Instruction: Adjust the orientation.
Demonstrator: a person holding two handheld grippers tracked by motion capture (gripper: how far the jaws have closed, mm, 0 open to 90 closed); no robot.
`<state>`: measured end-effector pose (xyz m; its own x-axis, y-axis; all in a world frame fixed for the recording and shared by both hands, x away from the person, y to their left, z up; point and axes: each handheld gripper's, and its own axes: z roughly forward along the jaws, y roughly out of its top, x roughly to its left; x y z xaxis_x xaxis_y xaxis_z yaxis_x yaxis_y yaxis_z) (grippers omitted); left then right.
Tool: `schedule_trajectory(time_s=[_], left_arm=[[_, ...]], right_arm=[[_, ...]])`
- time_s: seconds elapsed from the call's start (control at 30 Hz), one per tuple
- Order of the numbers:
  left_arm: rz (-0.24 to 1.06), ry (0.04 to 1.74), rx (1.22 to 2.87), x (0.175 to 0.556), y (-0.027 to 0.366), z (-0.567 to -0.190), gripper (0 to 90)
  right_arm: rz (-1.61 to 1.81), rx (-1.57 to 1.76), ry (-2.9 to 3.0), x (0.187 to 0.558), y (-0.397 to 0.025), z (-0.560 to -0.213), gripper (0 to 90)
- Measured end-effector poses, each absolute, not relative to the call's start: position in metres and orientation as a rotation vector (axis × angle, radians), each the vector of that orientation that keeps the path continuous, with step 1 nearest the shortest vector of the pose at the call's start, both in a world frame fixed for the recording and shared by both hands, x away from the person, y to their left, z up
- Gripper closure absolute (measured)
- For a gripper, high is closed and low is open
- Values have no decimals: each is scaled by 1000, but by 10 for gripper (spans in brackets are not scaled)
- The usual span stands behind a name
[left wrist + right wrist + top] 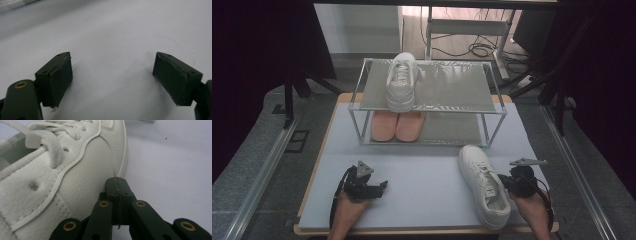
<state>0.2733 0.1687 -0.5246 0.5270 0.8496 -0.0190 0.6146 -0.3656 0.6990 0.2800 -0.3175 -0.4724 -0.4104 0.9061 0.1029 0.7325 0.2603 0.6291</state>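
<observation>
Pale grey board (412,190) is spreading out under both my hands, with a two-shelf metal rack (432,107) standing at its far end and dark curtains closing in on either side. One white sneaker (401,82) is already sitting on the rack's top shelf, toe toward me, and a pair of pink slippers (397,125) is resting on the lower one, so I am judging that its mate (484,185), lying on the board near my right side with its toe aimed at the rack, is meant to be going up beside it. My right gripper (117,181) is pressing its jaws together, nothing between them, with the tips just touching the shoe's side wall near the heel; I am probably nudging or lining up rather than grasping. My left gripper (112,72) is hovering low over bare board with its jaws spread wide and empty, well apart from the shoe, keeping out of the way. Open board is lying between shoe and rack, and the shelf space right of the first sneaker is looking free. The board's near edge is running close behind the heel.
</observation>
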Motion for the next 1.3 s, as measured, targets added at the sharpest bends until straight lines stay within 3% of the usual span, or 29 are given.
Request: schedule_trajectory(time_s=[0.43, 1.3], left_arm=[[460, 1183, 2109, 273, 169, -525, 162], [459, 1184, 2107, 273, 169, -525, 163]], right_arm=[[917, 1539, 2288, 255, -328, -479, 900], [977, 1382, 2422, 287, -253, -482, 900]])
